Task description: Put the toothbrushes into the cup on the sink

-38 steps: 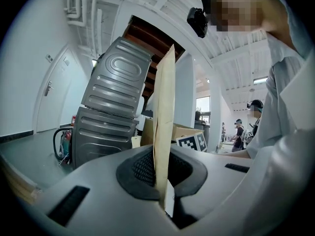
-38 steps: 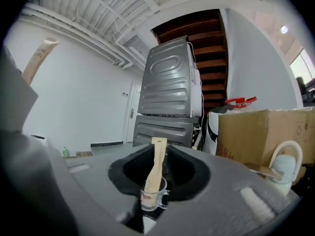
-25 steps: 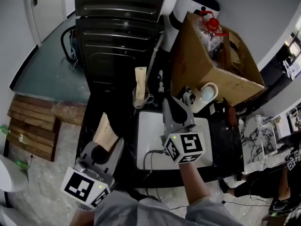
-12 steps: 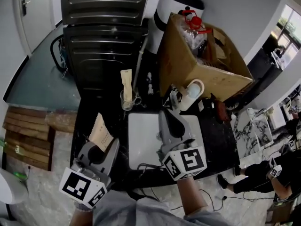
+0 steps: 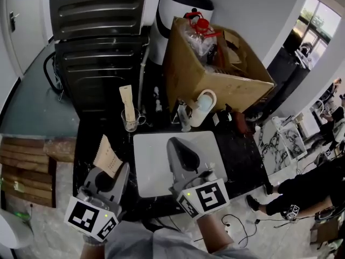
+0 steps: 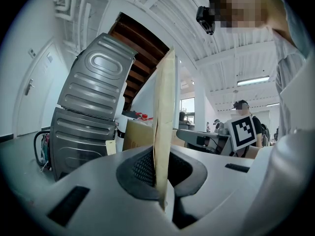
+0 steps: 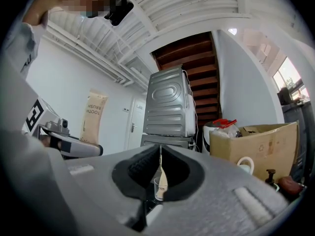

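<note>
A clear cup (image 5: 131, 123) stands on the dark counter left of the white sink (image 5: 151, 161), with one kraft toothbrush packet (image 5: 126, 100) upright in it. My left gripper (image 5: 112, 171) at the lower left is shut on a second kraft toothbrush packet (image 5: 107, 156), which rises between its pads in the left gripper view (image 6: 164, 127). My right gripper (image 5: 178, 143) hovers over the sink, shut and empty. Beyond its closed jaws the right gripper view shows the cup (image 7: 158, 187) and, at the left, the held packet (image 7: 93, 117).
A large cardboard box (image 5: 215, 72) of clutter stands behind the sink. A white jug (image 5: 204, 104) and small bottles sit at its foot. Grey machines (image 5: 99, 15) are stacked at the back left. A cable (image 5: 237, 220) hangs off the counter's near edge.
My right gripper has drawn back from beside the cup toward the near side of the sink. The left gripper keeps hold of its packet and has shifted slightly.
</note>
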Motion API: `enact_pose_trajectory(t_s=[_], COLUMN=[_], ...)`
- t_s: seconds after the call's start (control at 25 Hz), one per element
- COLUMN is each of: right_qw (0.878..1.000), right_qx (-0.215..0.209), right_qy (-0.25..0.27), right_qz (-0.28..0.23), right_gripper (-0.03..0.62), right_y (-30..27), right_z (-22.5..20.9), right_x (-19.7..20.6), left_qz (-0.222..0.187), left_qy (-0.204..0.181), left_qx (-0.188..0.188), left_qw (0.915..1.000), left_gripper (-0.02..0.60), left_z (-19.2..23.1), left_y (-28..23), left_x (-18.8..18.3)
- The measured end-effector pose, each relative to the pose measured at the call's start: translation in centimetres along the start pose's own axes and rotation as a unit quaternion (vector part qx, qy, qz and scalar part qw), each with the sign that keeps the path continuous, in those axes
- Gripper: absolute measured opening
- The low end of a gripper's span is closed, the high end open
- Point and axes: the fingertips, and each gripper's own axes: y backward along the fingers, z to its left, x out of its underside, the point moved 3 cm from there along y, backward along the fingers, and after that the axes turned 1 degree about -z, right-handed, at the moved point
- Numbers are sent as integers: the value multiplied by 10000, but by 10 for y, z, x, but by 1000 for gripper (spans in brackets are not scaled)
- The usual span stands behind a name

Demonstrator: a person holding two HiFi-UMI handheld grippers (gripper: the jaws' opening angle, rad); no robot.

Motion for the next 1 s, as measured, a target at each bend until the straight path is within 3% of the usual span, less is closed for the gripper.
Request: enact_pose_trajectory(t_s=[0.52,1.0], right_qw=[9998,9937], right_qx=[-145,-926], right_qy=[-128,-577], right_qz=[-46,-253], right_gripper=[9,11], right_y=[10,5], right_z=[6,33], right_x=[-5,-12], left_qz=[14,112], left_qy=[-34,-147], left_qx=[79,68], left_qw=[10000,9998], left_gripper=[9,9], left_z=[-6,-2], left_y=[-8,-12], left_x=[1,8])
